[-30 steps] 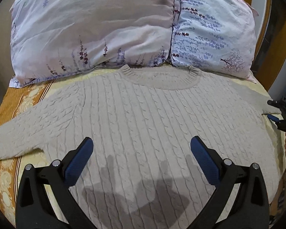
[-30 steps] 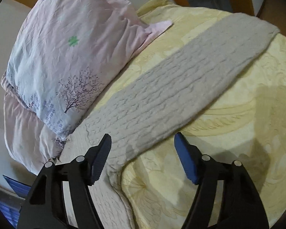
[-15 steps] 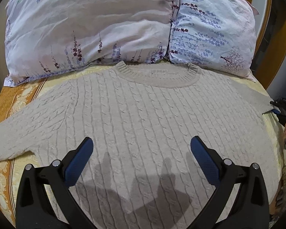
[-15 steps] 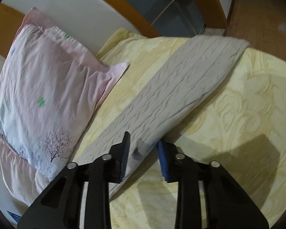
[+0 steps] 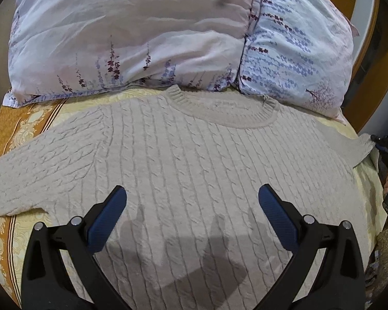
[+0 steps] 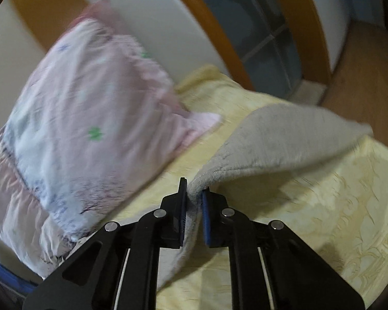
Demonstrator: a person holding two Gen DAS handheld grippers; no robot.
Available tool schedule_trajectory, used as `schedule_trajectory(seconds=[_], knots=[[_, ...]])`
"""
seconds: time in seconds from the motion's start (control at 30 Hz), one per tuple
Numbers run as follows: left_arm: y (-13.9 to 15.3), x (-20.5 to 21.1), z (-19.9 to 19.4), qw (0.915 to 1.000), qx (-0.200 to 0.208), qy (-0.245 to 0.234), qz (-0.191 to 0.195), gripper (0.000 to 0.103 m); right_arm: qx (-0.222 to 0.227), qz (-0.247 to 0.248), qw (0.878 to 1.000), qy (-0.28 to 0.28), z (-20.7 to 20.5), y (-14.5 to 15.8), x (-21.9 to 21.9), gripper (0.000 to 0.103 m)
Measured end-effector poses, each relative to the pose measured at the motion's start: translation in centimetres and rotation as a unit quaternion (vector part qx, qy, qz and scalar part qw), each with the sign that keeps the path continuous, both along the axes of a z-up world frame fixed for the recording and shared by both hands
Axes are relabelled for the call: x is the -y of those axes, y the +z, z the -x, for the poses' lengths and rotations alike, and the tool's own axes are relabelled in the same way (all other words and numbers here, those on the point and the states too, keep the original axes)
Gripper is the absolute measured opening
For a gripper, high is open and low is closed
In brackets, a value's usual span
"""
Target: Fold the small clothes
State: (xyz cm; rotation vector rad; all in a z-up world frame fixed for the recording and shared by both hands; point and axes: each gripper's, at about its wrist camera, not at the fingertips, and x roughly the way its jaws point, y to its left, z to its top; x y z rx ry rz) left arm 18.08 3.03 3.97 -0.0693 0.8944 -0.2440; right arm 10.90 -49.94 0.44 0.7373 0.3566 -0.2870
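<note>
My right claw has just closed and pinches the sleeve of the beige cable-knit sweater, spread across the yellow-sheeted bed. At nine o'clock, my left claw hovers wide open, empty.

Black tool arms, blue pads, silver rivets.

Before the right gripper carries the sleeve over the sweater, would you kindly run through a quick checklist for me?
1. Right gripper shut on sleeve: ok; its jaws have just closed on the knit.
2. Sleeve lifted off the bedspread: ok near the grip; far cuff cannot tell.
3. Left gripper open, holding nothing: ok.
4. Sweater body flat: ok.
5. Pillows off the sweater: ok, though close to the collar.
</note>
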Motion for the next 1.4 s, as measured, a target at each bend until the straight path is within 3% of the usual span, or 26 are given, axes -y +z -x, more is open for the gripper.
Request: schedule_trajectory(seconds=[0.2, 0.4, 0.6, 0.7, 0.87, 0.93, 1.0, 1.03, 1.13, 1.3, 1.4], knots=[[0.0, -0.5, 0.0, 1.0, -0.001, 0.001, 0.009, 0.101, 0.026, 0.046, 0.997, 0.055, -1.3, 3.1, -4.7, 0.011], [0.1, -0.8, 0.0, 0.9997, 0.012, 0.015, 0.012, 0.101, 0.044, 0.077, 0.983, 0.164, -3.2, 4.4, -12.7, 0.011], [0.1, -0.8, -0.2, 0.9996, 0.012, 0.011, 0.023, 0.101, 0.0, 0.092, 0.955, 0.281, -6.2, 2.2, -22.0, 0.011], [0.2, -0.8, -0.2, 0.9994, 0.011, 0.009, 0.033, 0.101, -0.033, 0.098, 0.948, 0.3, -7.5, 0.1, -24.6, 0.011], [0.2, -0.5, -0.3, 0.9986, 0.003, -0.001, 0.053, 0.101, -0.075, 0.072, 0.946, 0.307, -8.4, -2.2, -25.2, 0.016], [0.1, -0.3, -0.3, 0.9983, 0.001, -0.007, 0.057, 0.101, -0.08, 0.046, 0.946, 0.31, -7.9, -2.7, -24.3, 0.028], [0.1, -0.2, -0.2, 0.998, 0.001, -0.011, 0.062, 0.101, -0.076, 0.014, 0.95, 0.302, -7.4, -2.9, -23.3, 0.053], [0.0, -0.2, -0.2, 0.9978, 0.0, -0.014, 0.065, 0.101, -0.07, -0.011, 0.954, 0.29, -7.0, -2.9, -22.4, 0.056], [-0.2, -0.2, -0.2, 0.9971, -0.006, -0.018, 0.074, 0.101, -0.049, -0.061, 0.963, 0.259, -6.2, -2.9, -19.6, 0.056], [-0.2, -0.6, -0.2, 0.9957, -0.011, -0.02, 0.09, 0.101, -0.044, -0.105, 0.977, 0.182, -5.9, -3.1, -15.9, 0.056], [-0.2, -1.0, -0.2, 0.9947, -0.01, -0.019, 0.1, 0.101, -0.067, -0.078, 0.986, 0.129, -5.7, -2.8, -14.6, 0.051]])
